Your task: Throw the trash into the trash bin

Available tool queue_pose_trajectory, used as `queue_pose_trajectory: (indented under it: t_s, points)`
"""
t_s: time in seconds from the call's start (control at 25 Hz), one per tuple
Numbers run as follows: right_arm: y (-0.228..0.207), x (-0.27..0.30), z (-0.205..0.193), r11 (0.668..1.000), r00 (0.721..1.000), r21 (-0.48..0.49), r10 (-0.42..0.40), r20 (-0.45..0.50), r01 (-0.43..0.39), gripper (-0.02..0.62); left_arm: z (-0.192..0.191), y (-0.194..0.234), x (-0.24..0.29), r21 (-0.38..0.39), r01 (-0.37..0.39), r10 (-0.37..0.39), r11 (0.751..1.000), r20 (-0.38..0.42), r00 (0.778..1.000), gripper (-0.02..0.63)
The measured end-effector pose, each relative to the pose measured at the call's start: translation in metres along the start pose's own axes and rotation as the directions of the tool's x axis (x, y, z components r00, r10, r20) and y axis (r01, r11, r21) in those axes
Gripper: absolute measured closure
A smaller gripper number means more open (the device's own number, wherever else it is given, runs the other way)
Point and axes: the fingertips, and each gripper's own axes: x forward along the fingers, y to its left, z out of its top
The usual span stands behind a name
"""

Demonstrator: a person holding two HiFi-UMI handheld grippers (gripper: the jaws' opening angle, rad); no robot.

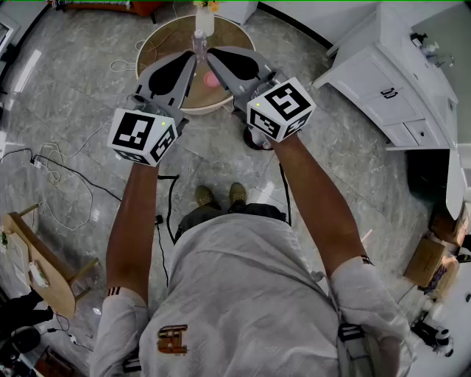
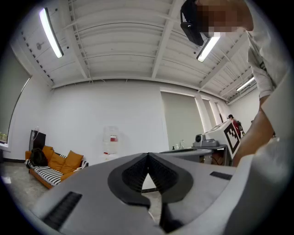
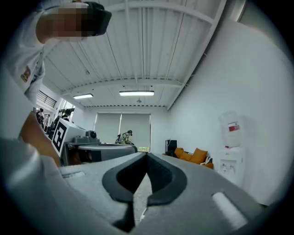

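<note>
Floor, left edge: wooden chair, with loose cables beside it on the grey tiles.

Left gripper: held level over the round wooden table. In the left gripper view, the left gripper has its jaws closed tip to tip with nothing between them. Behind the jaws are a sofa with orange cushions and a water dispenser against the white wall.

Round wooden table, contents:
- a vase of yellow flowers at the far edge
- a clear bottle between the far edge and the middle
- a small pink item, probably the trash, near the middle and seen between the two grippers' bodies; its kind cannot be made out

Trash bin: cannot be identified in any view.

Right gripper: held level, its tips just beside the left gripper's tips. In the right gripper view, the right gripper has its jaws closed and empty.

Person: in a white shirt, standing on the floor with both arms stretched forward.

Floor, right side: white cabinet and, by the lower right edge, a cardboard box.
</note>
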Motion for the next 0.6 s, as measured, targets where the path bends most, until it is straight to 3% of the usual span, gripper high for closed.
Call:
queue_pose_trajectory:
  t_s: [0.6]
  points:
    - [0.012, 0.04, -0.01, 0.999, 0.999, -0.026, -0.037, -0.001, 0.037, 0.595, -0.017, 0.038, -0.012, -0.009, 0.01, -0.01, 1.0, 0.01, 1.0, 0.606]
